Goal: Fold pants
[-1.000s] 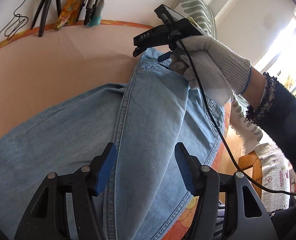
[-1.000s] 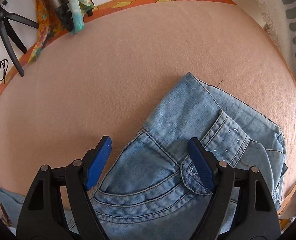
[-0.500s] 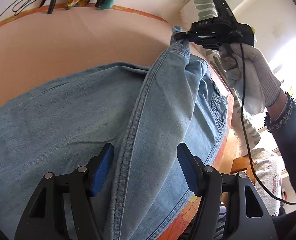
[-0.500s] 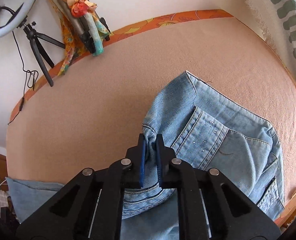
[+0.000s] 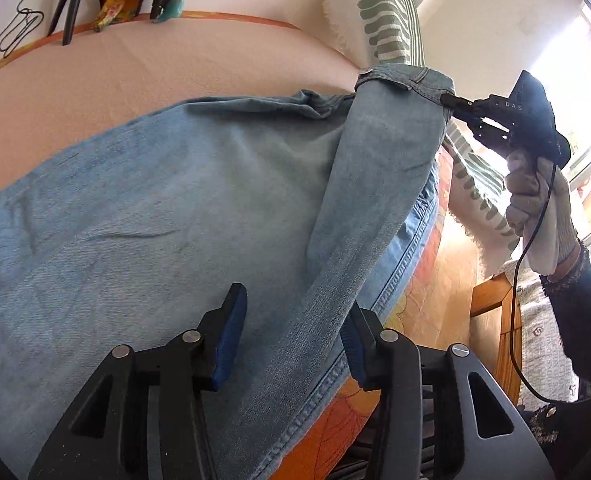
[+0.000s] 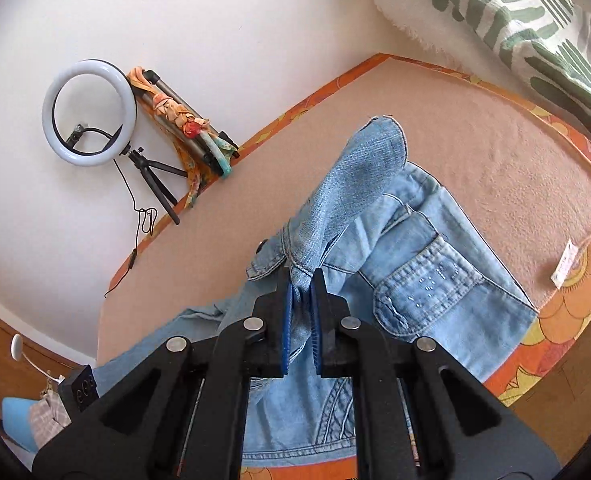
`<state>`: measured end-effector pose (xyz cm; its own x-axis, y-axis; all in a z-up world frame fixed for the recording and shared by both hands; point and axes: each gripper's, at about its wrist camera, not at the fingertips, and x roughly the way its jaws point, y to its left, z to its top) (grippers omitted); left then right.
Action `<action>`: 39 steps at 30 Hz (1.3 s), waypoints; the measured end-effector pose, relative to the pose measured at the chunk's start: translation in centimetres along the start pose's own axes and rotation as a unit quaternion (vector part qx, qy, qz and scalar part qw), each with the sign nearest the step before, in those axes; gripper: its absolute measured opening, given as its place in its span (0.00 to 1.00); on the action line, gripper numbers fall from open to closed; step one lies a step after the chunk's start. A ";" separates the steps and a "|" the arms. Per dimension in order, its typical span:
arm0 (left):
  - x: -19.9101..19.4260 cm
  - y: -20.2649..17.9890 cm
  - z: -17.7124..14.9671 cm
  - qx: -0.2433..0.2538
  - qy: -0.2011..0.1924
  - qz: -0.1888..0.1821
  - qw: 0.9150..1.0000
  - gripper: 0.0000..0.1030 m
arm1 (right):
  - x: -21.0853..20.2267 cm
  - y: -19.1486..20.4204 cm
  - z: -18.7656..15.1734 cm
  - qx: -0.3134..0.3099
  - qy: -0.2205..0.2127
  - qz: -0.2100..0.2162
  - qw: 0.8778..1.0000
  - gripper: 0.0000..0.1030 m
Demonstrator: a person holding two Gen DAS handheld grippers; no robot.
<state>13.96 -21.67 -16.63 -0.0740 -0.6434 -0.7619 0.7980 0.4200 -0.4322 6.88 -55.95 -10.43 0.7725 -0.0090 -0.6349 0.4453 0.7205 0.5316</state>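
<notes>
Light blue denim pants (image 5: 155, 208) lie on a pink blanket (image 5: 135, 80) on the bed. My right gripper (image 6: 300, 304) is shut on the waistband (image 6: 303, 276) and holds it lifted off the bed; it also shows in the left wrist view (image 5: 455, 106), pulling the denim taut to the right. My left gripper (image 5: 291, 332) is open, its blue pads (image 5: 231, 332) either side of a raised strip of the pants leg, not closed on it. A back pocket (image 6: 427, 284) with studs faces up.
A green-striped white pillow (image 5: 379, 20) stands at the bed's head. A ring light on a tripod (image 6: 89, 114) and a scarf-wrapped stand (image 6: 183, 124) lean on the white wall. The orange floral bed edge (image 5: 419, 280) and a wooden chair (image 5: 495, 304) are to the right.
My right gripper, shut on the waistband, has lifted it higher and pulled it rightward off the bed. The pants leg has stretched taut between the open left pads.
</notes>
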 end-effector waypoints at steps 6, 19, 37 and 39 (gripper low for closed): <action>0.0 -0.4 -1.0 0.013 0.006 0.006 1.000 0.30 | -1.8 -5.9 -3.9 0.061 0.009 0.059 0.996 0.19; -0.6 -1.6 -1.7 0.025 0.014 0.015 0.999 0.27 | -2.2 -10.5 -4.3 0.141 -0.017 0.049 0.989 0.09; -9.9 -0.8 -5.2 -0.044 -0.118 0.022 0.992 0.51 | -6.2 -8.0 -2.3 -0.026 -0.026 -0.051 0.998 0.40; -10.6 0.5 -6.2 -0.063 -0.136 0.048 0.988 0.51 | -5.1 -5.3 -1.4 -0.079 -0.014 -0.028 0.996 0.44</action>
<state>11.45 -10.64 -11.75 0.1748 -0.7380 -0.6518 0.7115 0.5522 -0.4344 0.00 -58.77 -10.79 0.7616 -0.0689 -0.6444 0.4120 0.8190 0.3994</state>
